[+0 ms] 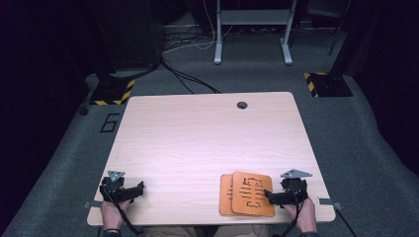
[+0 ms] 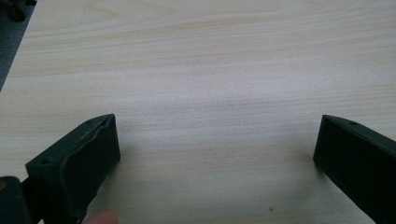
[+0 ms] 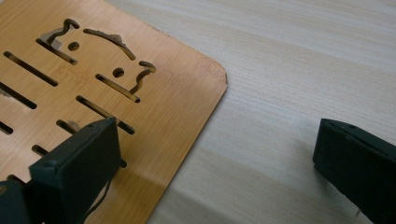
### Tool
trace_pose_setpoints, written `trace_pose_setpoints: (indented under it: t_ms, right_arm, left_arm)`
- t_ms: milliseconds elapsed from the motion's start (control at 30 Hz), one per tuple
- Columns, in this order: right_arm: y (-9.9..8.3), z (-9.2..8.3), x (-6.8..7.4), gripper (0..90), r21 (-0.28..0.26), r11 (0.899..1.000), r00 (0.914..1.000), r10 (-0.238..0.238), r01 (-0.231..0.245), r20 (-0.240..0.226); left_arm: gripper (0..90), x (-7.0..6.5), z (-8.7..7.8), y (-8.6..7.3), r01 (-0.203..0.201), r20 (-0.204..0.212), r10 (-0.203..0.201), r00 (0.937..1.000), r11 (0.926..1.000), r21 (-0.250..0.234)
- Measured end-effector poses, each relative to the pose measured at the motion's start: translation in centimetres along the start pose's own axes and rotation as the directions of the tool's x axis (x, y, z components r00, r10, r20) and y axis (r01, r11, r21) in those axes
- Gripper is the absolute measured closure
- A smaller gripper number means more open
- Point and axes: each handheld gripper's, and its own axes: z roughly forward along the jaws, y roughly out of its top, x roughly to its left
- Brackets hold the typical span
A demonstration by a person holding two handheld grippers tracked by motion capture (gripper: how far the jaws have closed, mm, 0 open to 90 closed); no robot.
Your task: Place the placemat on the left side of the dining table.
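Two thin wooden boards lie stacked at the near right edge of the table (image 1: pixel 197 128); the top board (image 1: pixel 253 193) with slot cutouts sits offset over the lower board (image 1: pixel 225 193), which peeks out on its left; right gripper (image 1: pixel 271 196) is at the top board's right edge, jaws wide apart, one jaw over the wood and the other over bare tabletop in the right gripper view, so the board edge runs between them; whether the jaw over the wood actually touches the top board (image 3: pixel 116 84) is hard to call; board lies to the left of that gripper, its long axis roughly front to back; left gripper (image 1: pixel 133 190) is well apart at the near left corner, jaws also spread over bare table, holding nothing; right hand is clearly nearer; lower board mostly hidden, its cutouts, if any, can't be made out.
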Motion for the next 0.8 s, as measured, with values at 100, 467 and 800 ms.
trace_pose_setpoints:
  t_ms: [100, 467, 800]
  right_arm:
    - [-0.4, 0.0, 0.0, 0.1, -0.03, 1.0, 1.0, 0.004, -0.004, -0.004]
    - [-0.6, 0.0, -0.1, 0.1, -0.047, 0.999, 1.0, 0.001, -0.001, -0.004]
    - [-0.6, 0.0, -0.1, 0.2, -0.051, 0.999, 1.0, 0.004, -0.004, -0.006]
  left_arm:
    - [0.0, 0.0, 0.0, 0.0, 0.002, -0.001, -0.002, 1.0, 1.0, 0.0]
    - [0.0, -0.1, 0.0, 0.1, 0.01, 0.0, -0.01, 0.9999, 0.9999, 0.012]
    - [0.0, -1.6, -1.1, 1.6, -0.008, 0.047, 0.006, 0.9989, 0.9994, 0.033]
